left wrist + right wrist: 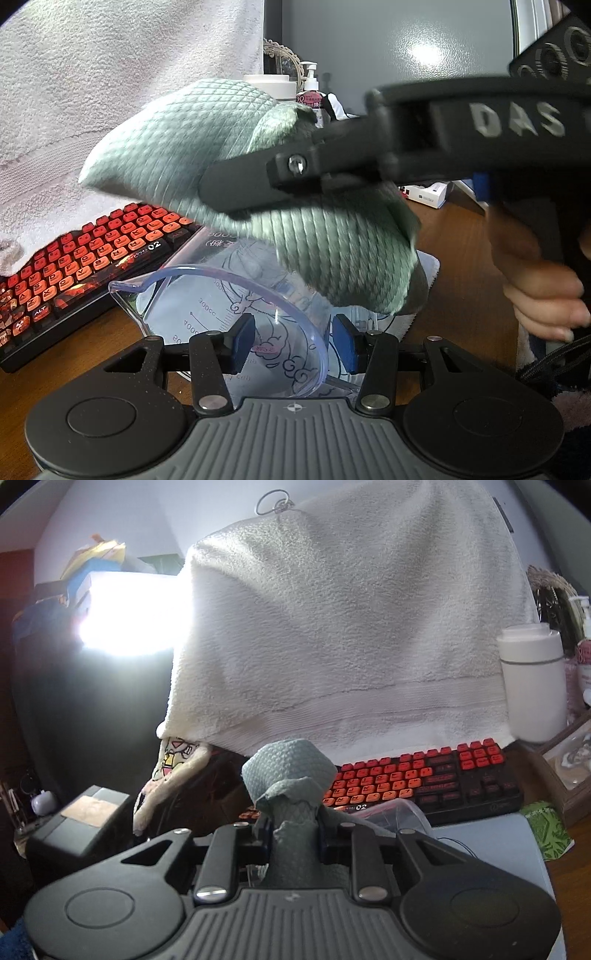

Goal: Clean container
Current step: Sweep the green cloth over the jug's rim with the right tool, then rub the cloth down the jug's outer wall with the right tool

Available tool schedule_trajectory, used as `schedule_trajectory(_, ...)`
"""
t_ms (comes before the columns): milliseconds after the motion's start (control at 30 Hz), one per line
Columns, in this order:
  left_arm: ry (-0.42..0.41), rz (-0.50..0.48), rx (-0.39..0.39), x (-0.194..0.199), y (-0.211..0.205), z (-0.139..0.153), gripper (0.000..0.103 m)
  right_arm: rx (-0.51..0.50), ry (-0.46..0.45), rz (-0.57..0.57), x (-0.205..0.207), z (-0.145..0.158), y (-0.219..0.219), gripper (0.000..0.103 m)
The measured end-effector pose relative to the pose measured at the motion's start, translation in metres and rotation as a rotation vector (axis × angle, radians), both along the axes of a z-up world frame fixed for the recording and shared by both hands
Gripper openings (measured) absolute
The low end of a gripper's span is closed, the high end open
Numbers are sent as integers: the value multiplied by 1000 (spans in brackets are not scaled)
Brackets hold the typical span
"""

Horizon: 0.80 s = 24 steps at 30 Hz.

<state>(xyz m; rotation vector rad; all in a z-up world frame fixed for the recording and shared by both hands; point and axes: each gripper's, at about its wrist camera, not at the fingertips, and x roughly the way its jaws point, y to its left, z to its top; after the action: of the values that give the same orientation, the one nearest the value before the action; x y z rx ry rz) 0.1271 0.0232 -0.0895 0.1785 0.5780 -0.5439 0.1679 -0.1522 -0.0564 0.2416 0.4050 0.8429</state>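
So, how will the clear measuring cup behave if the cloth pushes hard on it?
The measuring cup looks like thin clear plastic, so probably light and likely to slide or tip. The left gripper pinches only its wall, so it may flex or twist.

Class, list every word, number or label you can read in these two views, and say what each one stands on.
"DAS" on the right gripper body, rest cut off.
"02" on the keyboard, also "ALT" on two keys.
"300cc" beside the scale on the clear measuring cup; other scale numbers and the print on its far side are mirrored or blurred.
Pump bottle label: too small to read.
Green packet: unreadable.
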Motion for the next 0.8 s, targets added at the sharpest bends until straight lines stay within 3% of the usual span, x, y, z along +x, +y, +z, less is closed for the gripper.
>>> schedule_trajectory(367, 1, 0, -2, 2, 1, 0, 46, 2, 26, -134, 32, -1, -16, 21)
schedule_trajectory(800, 1, 0, -1, 2, 2, 0, 46, -48, -17, 46, 3, 6, 21, 21)
